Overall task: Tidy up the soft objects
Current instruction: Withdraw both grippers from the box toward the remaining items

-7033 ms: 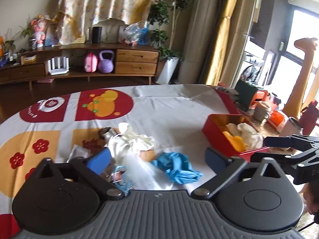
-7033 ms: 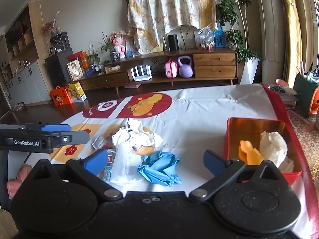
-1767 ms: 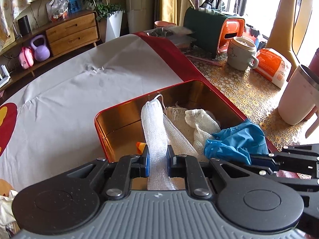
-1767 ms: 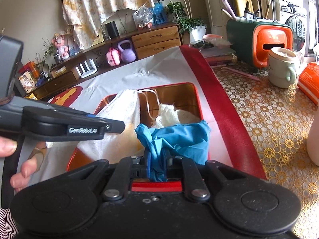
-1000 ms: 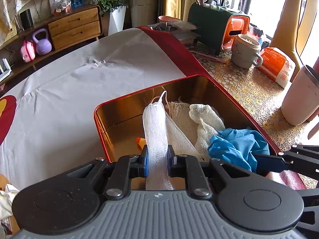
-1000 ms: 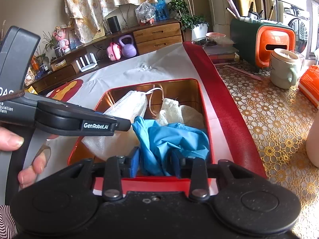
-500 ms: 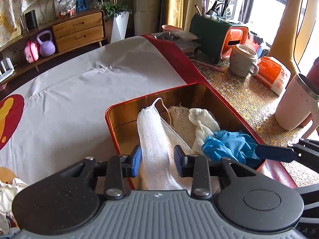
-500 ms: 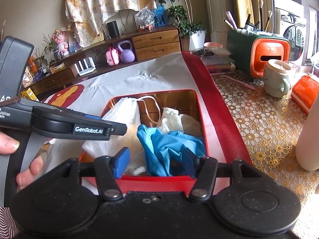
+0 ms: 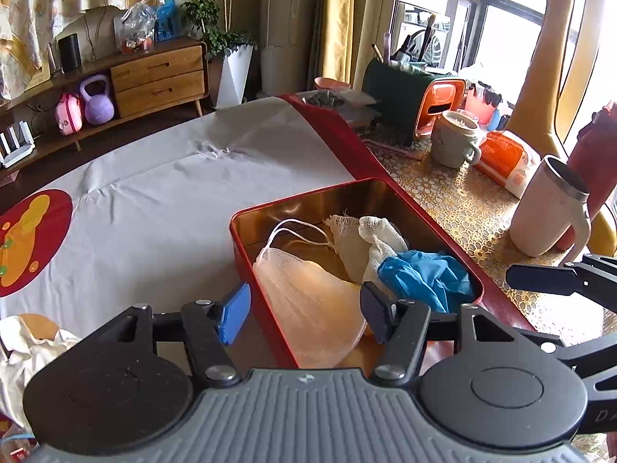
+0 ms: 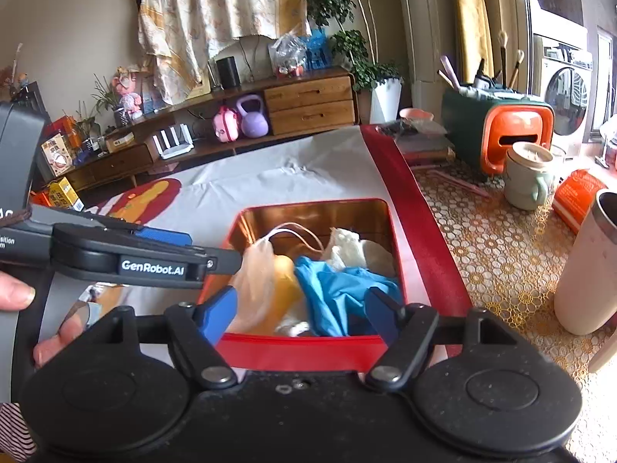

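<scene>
A: What has changed since 1 second ago?

B: Both grips are gone. The left gripper (image 9: 304, 318) had its pads pinched on the white mesh bag (image 9: 308, 305); now its jaws are opening and the bag lies loose in the red tin (image 9: 270, 208), slumped against the near wall, the pads clear of it on either side. The right gripper (image 10: 300, 314) had the blue glove (image 10: 339, 289) between its pads; its jaws are opening too, and the glove rests in the tin beside the cream gauze cloth (image 10: 347, 247).

A: And how do the 2 hands sit?

B: Both grippers tilt downward over the tin's near edge, higher above it than before. In the right wrist view the left gripper reaches in from the left, fingers of the person's hand (image 10: 15, 295) wrapped round its handle. The tin stands on the white tablecloth (image 9: 154, 200).
</scene>
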Available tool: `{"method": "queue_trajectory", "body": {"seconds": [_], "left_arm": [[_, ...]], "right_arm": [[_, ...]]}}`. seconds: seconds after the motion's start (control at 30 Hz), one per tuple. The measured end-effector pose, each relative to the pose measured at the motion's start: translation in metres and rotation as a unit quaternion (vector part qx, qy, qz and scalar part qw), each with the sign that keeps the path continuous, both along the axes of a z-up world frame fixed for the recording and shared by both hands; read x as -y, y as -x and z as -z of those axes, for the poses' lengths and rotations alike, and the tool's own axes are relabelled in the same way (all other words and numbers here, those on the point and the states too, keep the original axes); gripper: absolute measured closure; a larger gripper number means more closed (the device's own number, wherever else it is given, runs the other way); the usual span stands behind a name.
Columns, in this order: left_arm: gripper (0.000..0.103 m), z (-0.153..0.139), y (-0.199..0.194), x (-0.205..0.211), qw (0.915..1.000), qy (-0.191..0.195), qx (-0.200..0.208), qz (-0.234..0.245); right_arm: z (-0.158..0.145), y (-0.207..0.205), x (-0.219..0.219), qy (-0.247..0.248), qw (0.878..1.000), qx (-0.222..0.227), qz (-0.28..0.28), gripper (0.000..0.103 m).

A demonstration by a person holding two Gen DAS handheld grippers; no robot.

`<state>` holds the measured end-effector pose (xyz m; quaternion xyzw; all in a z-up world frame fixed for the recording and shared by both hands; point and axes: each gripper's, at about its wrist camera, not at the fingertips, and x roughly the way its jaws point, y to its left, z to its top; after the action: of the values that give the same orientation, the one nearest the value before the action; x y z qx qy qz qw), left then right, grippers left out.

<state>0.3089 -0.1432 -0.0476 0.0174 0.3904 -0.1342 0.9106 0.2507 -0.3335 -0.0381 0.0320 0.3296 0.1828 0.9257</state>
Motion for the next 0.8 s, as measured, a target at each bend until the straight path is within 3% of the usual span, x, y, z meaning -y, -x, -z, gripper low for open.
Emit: {"method": "queue_trajectory", "body": {"seconds": [0.17, 0.5, 0.8], "left_arm": [[0.038, -0.013, 0.023, -0.017, 0.9998, 0.012, 0.011, -0.008], [0.027, -0.036, 0.077, -0.060, 0.9983, 0.038, 0.038, -0.021], [0.020, -0.047, 0.120, -0.109, 0.9959, 0.050, 0.056, -0.050]], "right_arm": [[-0.009, 0.016, -0.009, -0.004, 1.000, 0.008, -0.005, 0.023], [-0.027, 0.044, -0.044, -0.018, 0.999, 0.037, -0.033, 0.004], [-0.038, 0.058, -0.080, -0.031, 0.996, 0.048, -0.070, 0.001]]}}
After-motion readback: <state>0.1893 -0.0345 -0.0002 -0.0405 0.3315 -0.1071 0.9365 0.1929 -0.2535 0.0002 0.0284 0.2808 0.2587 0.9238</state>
